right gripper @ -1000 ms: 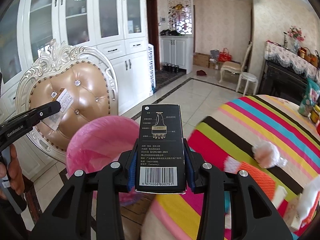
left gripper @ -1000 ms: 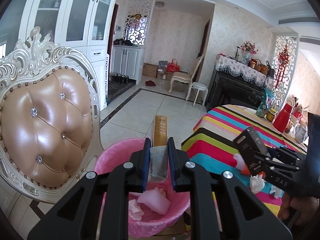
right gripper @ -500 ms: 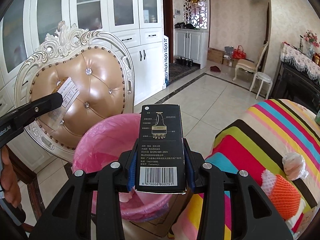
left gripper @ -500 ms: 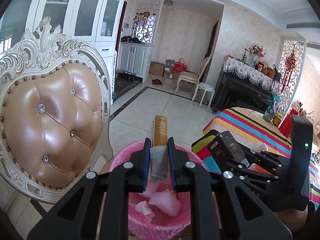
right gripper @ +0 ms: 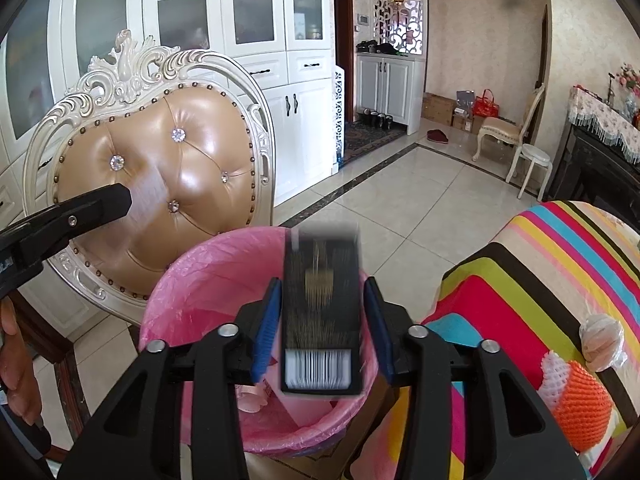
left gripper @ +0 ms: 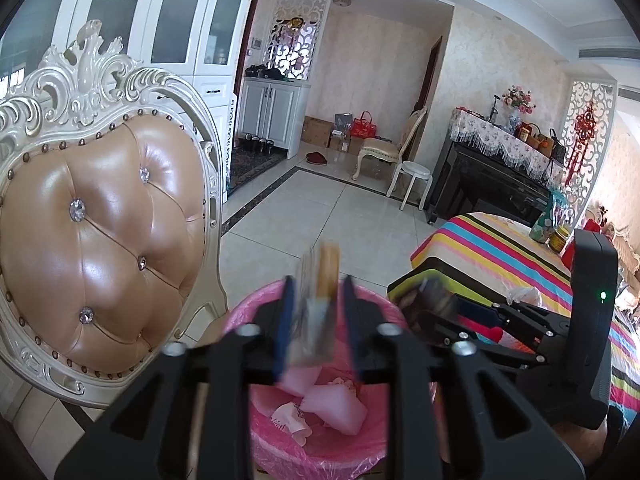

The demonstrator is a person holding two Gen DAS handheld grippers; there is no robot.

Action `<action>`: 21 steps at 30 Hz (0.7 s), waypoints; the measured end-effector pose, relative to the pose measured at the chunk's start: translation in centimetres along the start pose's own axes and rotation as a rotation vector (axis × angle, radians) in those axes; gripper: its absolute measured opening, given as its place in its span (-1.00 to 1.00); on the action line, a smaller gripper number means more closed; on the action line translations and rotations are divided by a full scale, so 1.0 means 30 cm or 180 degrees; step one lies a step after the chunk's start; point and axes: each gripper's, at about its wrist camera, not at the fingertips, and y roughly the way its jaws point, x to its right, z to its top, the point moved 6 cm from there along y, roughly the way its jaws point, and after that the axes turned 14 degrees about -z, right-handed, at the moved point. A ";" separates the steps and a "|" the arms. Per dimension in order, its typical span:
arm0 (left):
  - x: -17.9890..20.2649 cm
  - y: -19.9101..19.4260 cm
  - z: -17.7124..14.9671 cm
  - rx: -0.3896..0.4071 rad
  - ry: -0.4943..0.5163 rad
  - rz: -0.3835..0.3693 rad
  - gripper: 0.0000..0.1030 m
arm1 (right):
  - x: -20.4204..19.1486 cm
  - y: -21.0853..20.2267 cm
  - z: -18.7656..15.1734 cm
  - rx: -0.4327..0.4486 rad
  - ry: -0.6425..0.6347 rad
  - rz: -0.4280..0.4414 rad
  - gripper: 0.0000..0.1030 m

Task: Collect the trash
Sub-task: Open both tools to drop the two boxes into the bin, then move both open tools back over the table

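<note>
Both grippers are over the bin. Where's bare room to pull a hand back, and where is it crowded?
Free: the tiled floor between the padded chair and the striped table. Crowded: over the pink bin, where the black box hangs loose between the right gripper's just-opened jaws beside the left gripper; the table edge holds a wrapped orange fruit.

1. The striped tablecloth [right gripper: 552,276] covers the table on the right; an orange in white foam net [right gripper: 576,396] and a crumpled plastic wrapper [right gripper: 602,340] lie on it.
2. The tiled floor [right gripper: 420,200] carries the pink-lined bin [right gripper: 200,280], beside the table.
</note>
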 end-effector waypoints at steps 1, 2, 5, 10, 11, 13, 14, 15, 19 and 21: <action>-0.001 0.001 0.001 0.0003 -0.0006 -0.0005 -0.29 | 0.001 0.004 -0.001 -0.0007 0.0003 0.0019 -0.06; 0.000 0.002 0.000 0.0003 -0.0007 0.0004 -0.27 | 0.002 0.006 -0.001 -0.0009 -0.0003 0.0015 -0.02; 0.004 0.004 -0.003 -0.0006 -0.0009 0.0020 -0.27 | 0.015 0.011 -0.005 -0.0007 0.0002 -0.0023 0.01; 0.008 0.007 -0.008 -0.0009 -0.0019 0.0018 -0.27 | 0.064 0.000 -0.011 -0.0002 0.0082 -0.0069 0.01; 0.010 0.009 -0.009 -0.0010 -0.0019 0.0014 -0.27 | 0.070 0.000 -0.010 -0.0003 0.0088 -0.0082 0.01; 0.020 0.017 -0.010 -0.0021 -0.0006 0.0002 -0.27 | 0.096 -0.007 -0.015 0.0003 0.0110 -0.0116 0.01; 0.023 0.019 -0.010 -0.0023 -0.0003 -0.0002 -0.24 | 0.113 -0.012 -0.019 0.0002 0.0134 -0.0133 0.01; 0.034 0.021 -0.013 -0.0021 0.0003 -0.0011 -0.17 | 0.130 -0.016 -0.024 -0.0003 0.0156 -0.0147 0.01; 0.083 0.029 -0.016 -0.0012 0.0064 -0.0068 -0.10 | 0.200 -0.042 -0.045 0.0008 0.0223 -0.0225 0.01; 0.115 0.035 -0.016 -0.0011 0.0098 -0.0109 0.02 | 0.239 -0.059 -0.059 0.0012 0.0272 -0.0261 0.02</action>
